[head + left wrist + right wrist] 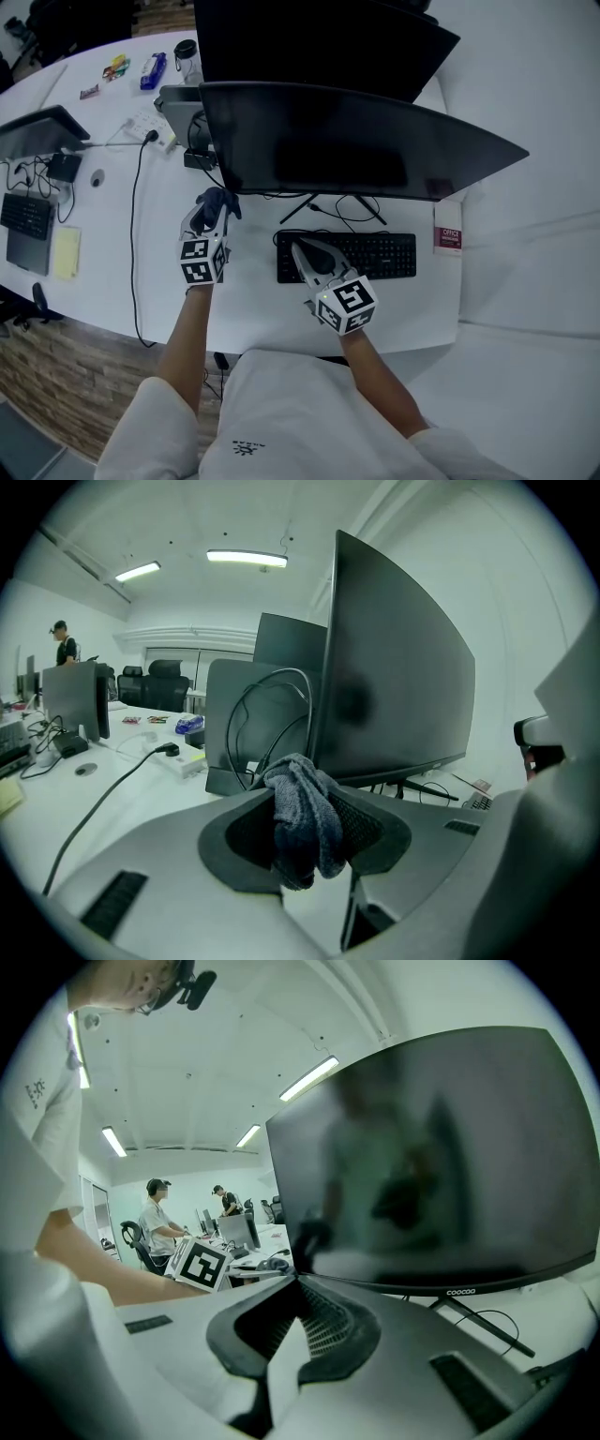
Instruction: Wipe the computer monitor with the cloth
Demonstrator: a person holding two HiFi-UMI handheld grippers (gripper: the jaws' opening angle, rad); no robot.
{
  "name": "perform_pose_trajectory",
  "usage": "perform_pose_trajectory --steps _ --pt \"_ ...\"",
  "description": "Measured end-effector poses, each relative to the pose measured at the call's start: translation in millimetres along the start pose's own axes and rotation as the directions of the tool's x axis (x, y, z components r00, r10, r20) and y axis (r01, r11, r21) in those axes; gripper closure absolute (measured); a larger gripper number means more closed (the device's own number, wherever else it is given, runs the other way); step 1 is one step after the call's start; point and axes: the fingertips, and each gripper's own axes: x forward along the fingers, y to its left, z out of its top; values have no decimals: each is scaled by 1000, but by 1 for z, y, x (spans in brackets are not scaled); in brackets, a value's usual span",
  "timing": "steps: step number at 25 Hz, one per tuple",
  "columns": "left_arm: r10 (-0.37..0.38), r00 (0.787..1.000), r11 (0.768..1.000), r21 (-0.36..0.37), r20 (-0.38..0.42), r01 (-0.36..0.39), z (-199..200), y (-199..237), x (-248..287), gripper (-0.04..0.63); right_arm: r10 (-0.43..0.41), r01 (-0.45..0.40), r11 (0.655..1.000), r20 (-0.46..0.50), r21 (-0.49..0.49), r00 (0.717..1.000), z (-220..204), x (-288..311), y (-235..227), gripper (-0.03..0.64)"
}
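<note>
Nearest the person, the right gripper (298, 1283) has its jaws together with nothing between them. It hangs over the left end of the keyboard (375, 253) and points up at the screen. It is probably parked there as the spare hand, clear of the wiping path but near enough to steady the stand if the panel rocks. A little further out, the left gripper (212, 211) is clamped on the cloth (305, 822). The dark fabric is pinched at the jaw tips in a bunch, with a wad standing up above them and a fold hanging below. That hold makes sense for the job, since soft cloth rather than hard jaw would meet the glass first. The left gripper sits above the white surface (253, 319), just in front of the lower left corner of the monitor (356, 141) and near it but not touching. This looks like a starting place for strokes running across to the right. The wide, dark panel leans forward over its stand and the loose cables (323, 211), so light pressure seems wise. Behind it stands a second monitor (309, 37), which is not part of the task.
</note>
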Motion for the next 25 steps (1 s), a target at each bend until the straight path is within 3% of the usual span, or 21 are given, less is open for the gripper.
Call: perform_pose_trajectory --steps 10,25 --pt "-23 1000 999 49 7 23 12 1 6 440 -32 32 999 4 14 999 -3 -11 -6 598" --pt "-32 995 992 127 93 20 65 -6 -11 440 -25 24 1000 52 12 998 10 -22 -7 598"
